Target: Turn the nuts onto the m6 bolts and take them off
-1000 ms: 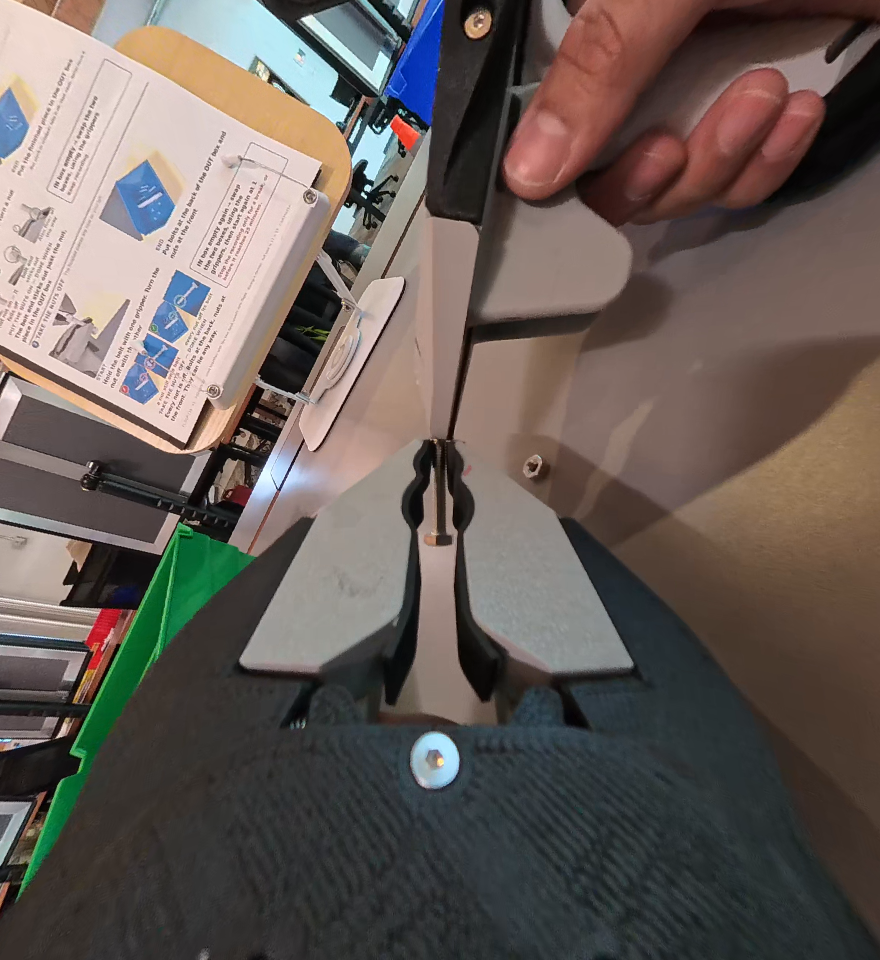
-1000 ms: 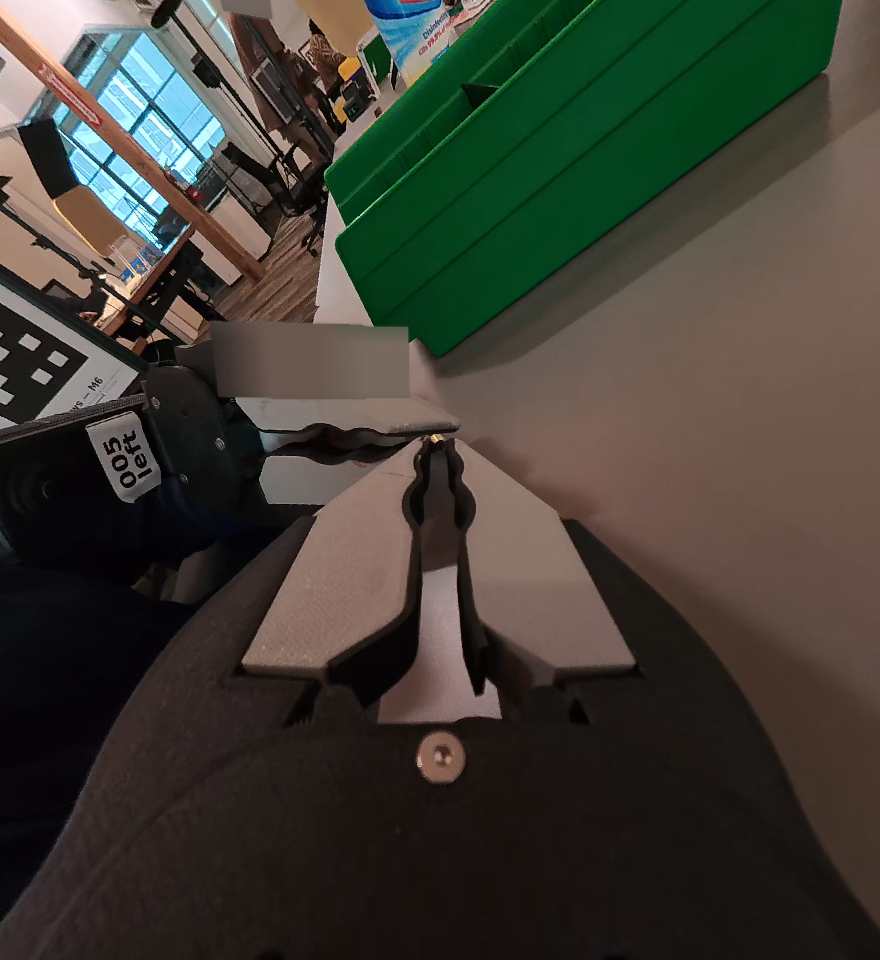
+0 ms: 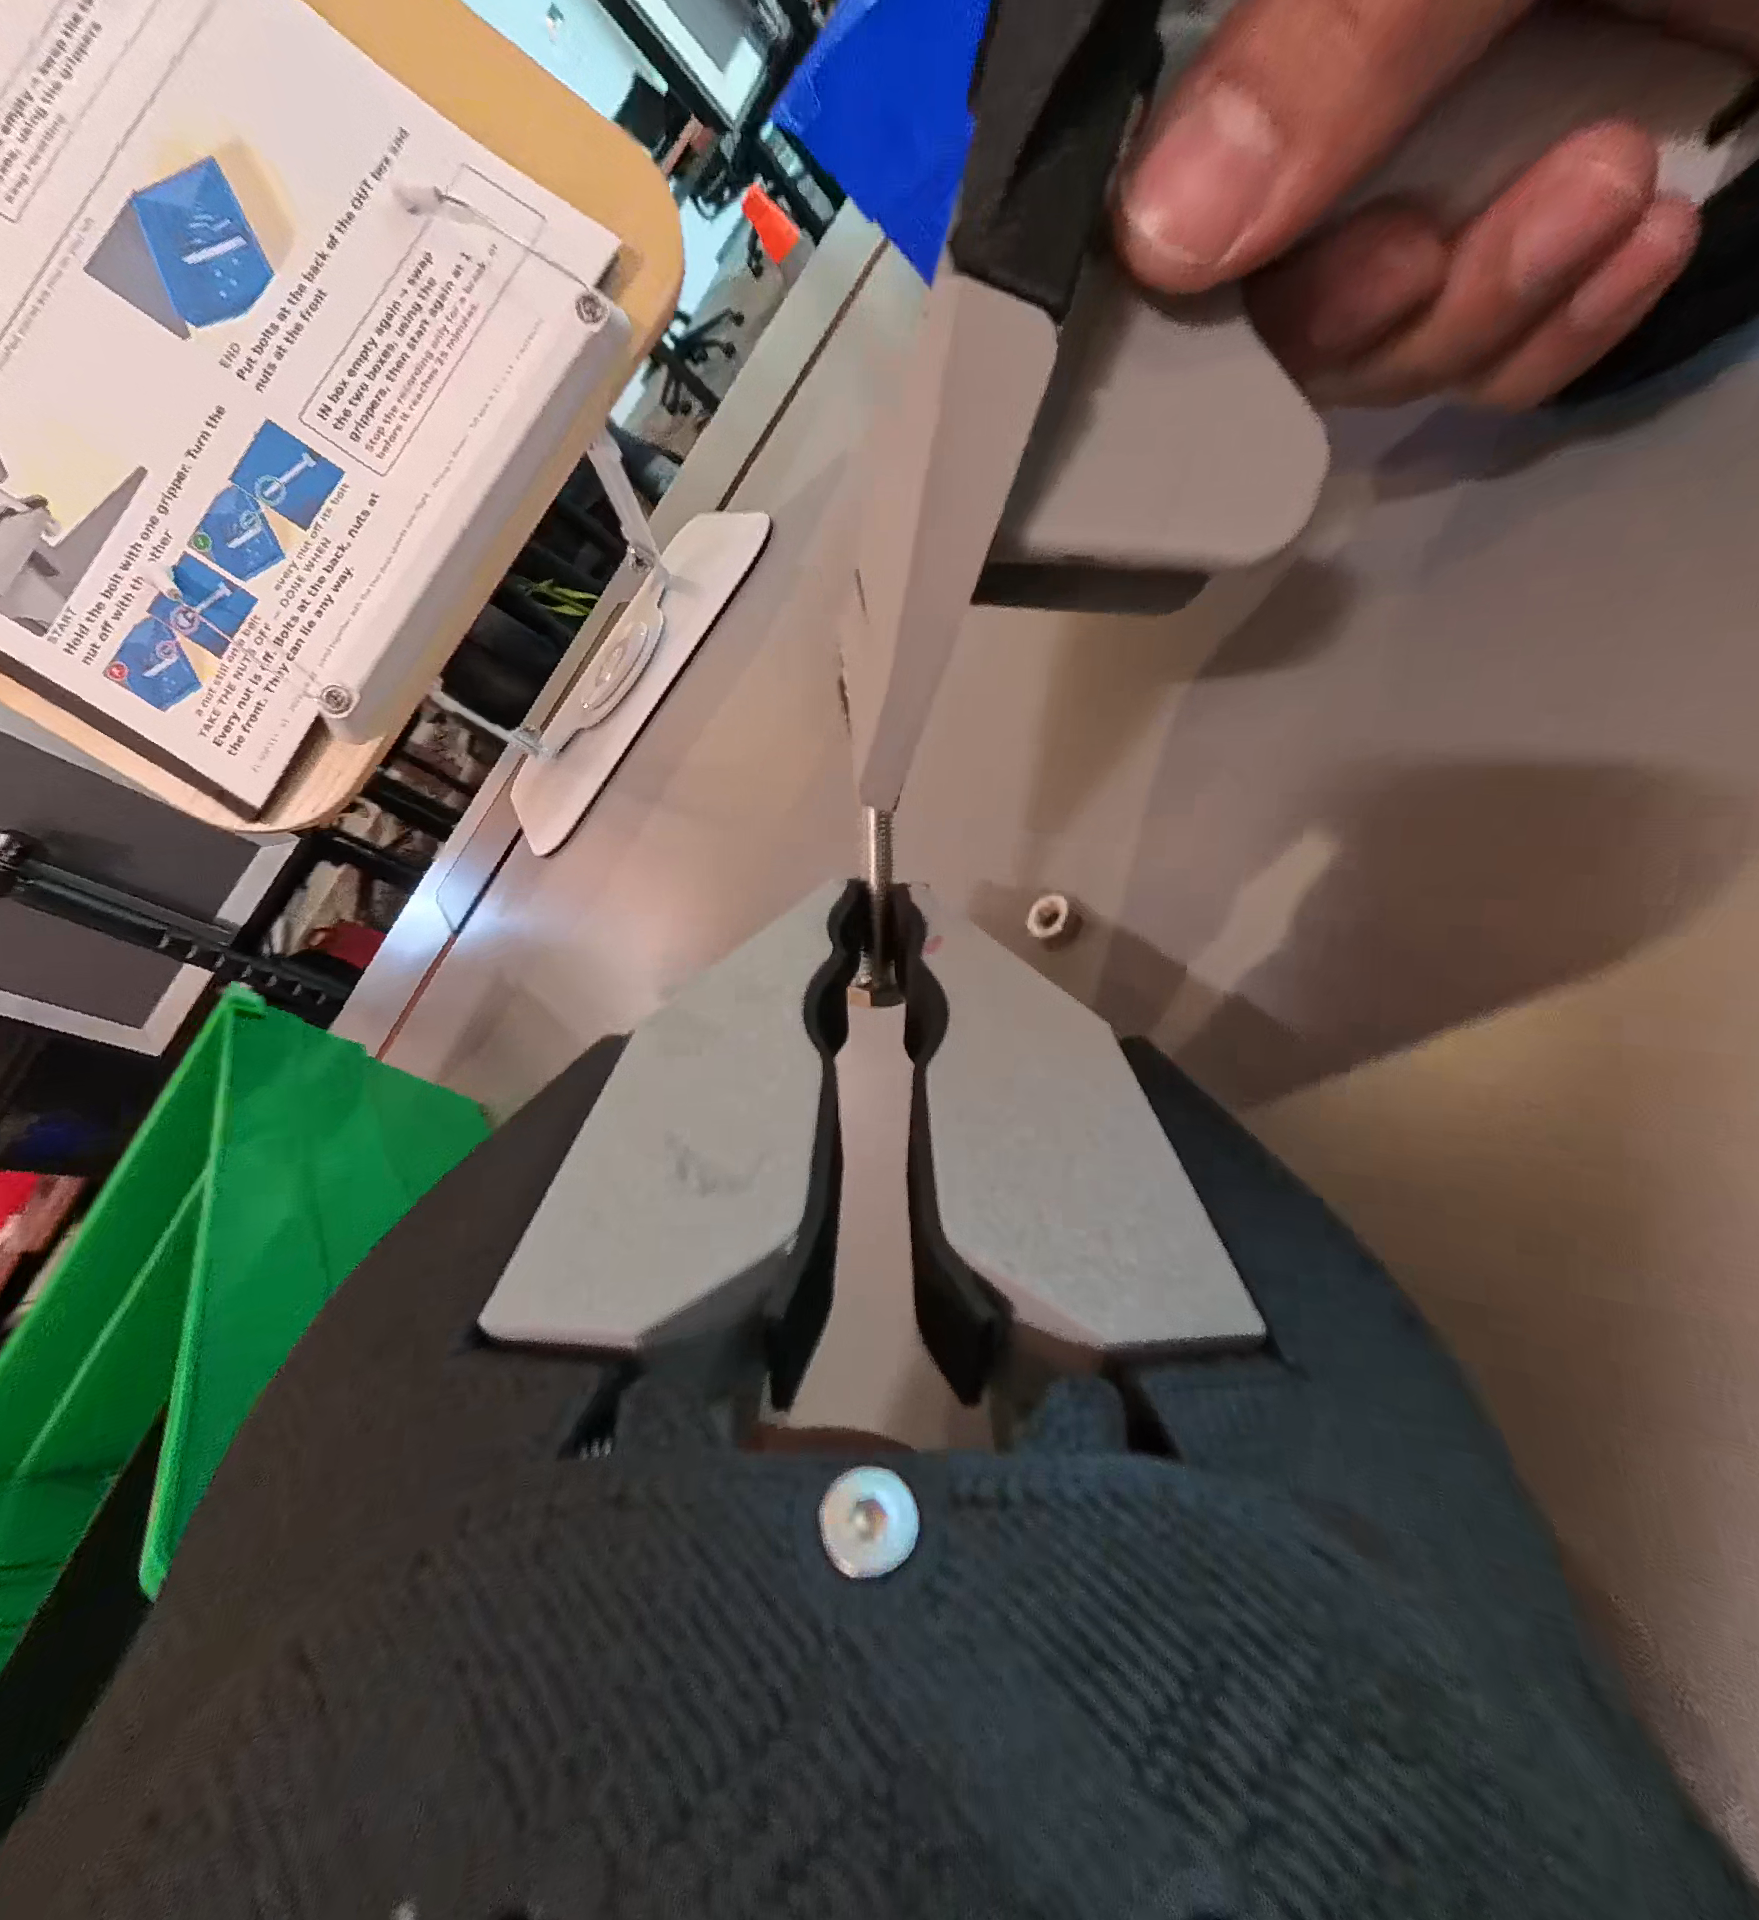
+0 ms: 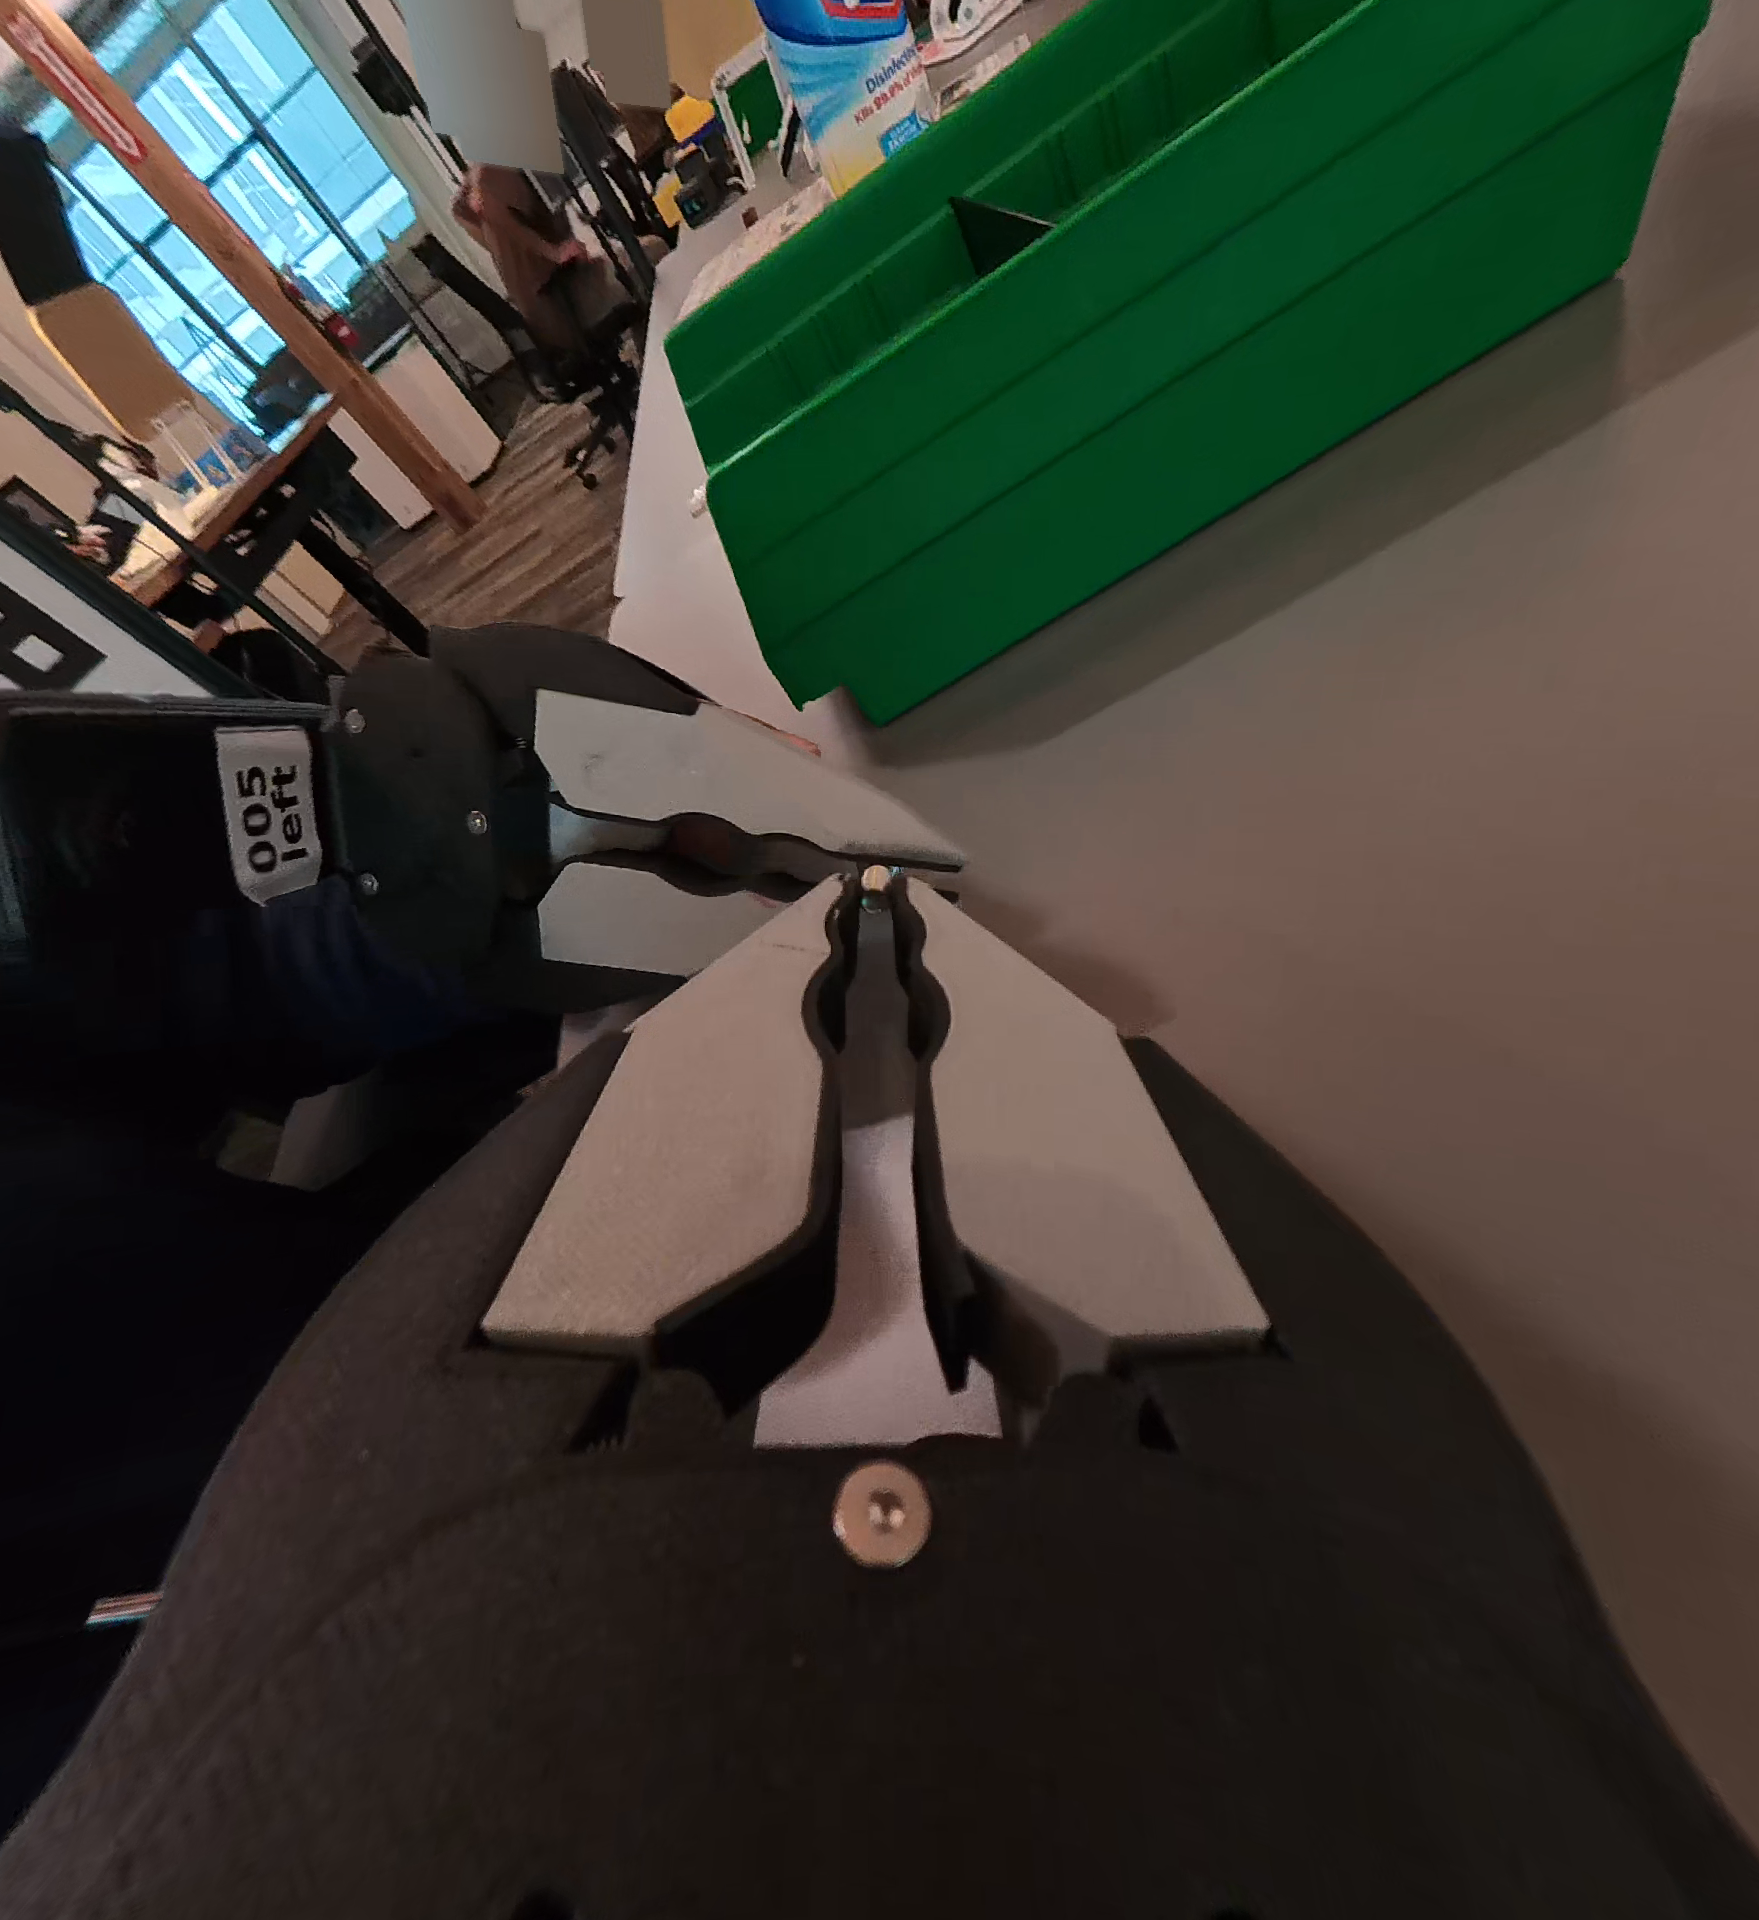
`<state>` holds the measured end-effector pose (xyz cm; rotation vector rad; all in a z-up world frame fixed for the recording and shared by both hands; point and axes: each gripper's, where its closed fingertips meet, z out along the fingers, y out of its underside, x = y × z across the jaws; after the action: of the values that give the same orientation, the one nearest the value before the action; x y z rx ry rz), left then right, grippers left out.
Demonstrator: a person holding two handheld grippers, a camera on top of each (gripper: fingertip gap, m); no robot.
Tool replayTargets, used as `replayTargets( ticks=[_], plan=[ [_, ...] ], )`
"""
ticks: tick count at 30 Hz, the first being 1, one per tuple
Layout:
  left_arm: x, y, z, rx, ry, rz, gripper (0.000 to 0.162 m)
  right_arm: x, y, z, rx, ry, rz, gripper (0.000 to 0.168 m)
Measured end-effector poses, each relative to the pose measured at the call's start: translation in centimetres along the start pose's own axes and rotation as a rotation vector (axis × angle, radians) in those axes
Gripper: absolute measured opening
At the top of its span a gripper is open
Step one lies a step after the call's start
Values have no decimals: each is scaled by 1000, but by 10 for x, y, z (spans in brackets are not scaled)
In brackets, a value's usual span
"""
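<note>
M6 bolt (image 3: 877,914): clamped near its head between the closed tips of left gripper (image 3: 876,940), threaded end pointing out into the tips of right gripper (image 4: 873,902), pressed together there on a small metal piece, probably the nut. Loose nut (image 3: 1044,916) on grey table (image 3: 1477,1299), just beside the left tips. Risks, judged: cross-threading from a tilted nut; bolt spinning in a weak clamp.

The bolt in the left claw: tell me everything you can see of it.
The bolt is a small, shiny, silver-looking metal piece with a threaded shank and a hex head. The left claw is shut on it just above the head, which sits in the gap behind the fingertips. The shank points straight out past the tips, up to the right claw, whose tips meet its far end. No nut shows on the visible thread; a loose nut lies on the table nearby, apart from it.
</note>
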<state>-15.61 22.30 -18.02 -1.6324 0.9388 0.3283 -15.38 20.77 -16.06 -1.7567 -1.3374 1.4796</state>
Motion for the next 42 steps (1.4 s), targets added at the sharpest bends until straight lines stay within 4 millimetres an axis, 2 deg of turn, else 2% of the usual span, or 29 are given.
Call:
replayTargets(
  ticks=[12, 20, 23, 25, 26, 27, 29, 34, 38, 42],
  plan=[
    [-2, -2, 1, 3, 2, -32, 2, -2, -3, 1, 0, 39, -57, 2],
    [-1, -4, 1, 16, 26, -56, 2, -5, -2, 2, -25, 91, -169, 2],
    [-4, -10, -3, 67, 50, -111, 2, -13, -7, 0, -12, 91, -249, 4],
    [-8, -17, -7, 120, 77, -186, 2, -30, -12, -5, 10, -8, -261, 24],
    [-9, -21, -10, 157, 101, -222, 2, -34, -14, -8, 19, -46, -249, 24],
    [-9, -26, -15, 202, 136, -251, 2, -32, -14, -12, 19, -56, -231, 20],
    [-14, -31, -21, 262, 168, -336, 2, -15, -6, -18, -34, -21, -185, 24],
    [-14, -47, -42, 434, 358, -508, 2, 28, 32, -14, -267, 129, -262, 27],
    [-14, -49, -51, 480, 459, -606, 2, 27, 45, 4, -374, 97, -354, 25],
    [-14, -50, -61, 517, 530, -649, 2, 38, 48, 6, -438, 103, -462, 20]
  ],
)
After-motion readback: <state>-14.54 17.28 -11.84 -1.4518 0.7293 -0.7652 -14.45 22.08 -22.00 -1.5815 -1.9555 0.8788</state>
